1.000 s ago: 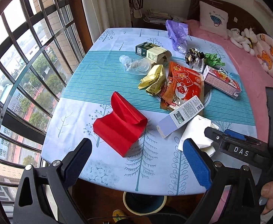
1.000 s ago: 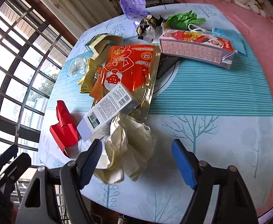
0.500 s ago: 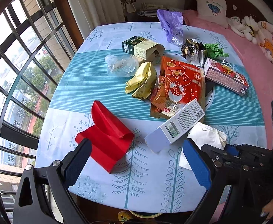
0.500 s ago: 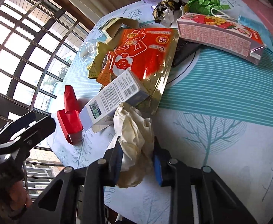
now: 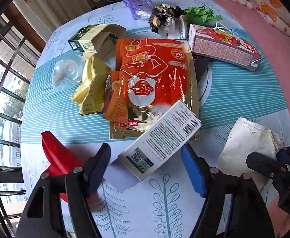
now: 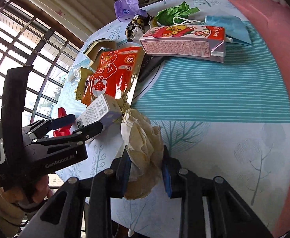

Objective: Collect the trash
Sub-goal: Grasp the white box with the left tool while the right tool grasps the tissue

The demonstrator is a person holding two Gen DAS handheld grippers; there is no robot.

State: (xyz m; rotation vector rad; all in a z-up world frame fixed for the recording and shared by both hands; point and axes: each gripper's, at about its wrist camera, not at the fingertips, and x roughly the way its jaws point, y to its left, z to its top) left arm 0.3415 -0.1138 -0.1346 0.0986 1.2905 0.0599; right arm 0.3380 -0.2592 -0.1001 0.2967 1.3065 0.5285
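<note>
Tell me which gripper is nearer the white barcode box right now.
Left. The left gripper is open with its fingers either side of the white barcode box; the right gripper, off to the box's side, is shut on the crumpled tissue.

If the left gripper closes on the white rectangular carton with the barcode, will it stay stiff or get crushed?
The white rectangular barcode carton keeps crisp edges, so probably stiff. It looks like thin card, likely light; a hard squeeze may dent it.

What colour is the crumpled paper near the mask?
Green; the crumpled paper shows best in the right wrist view.
</note>
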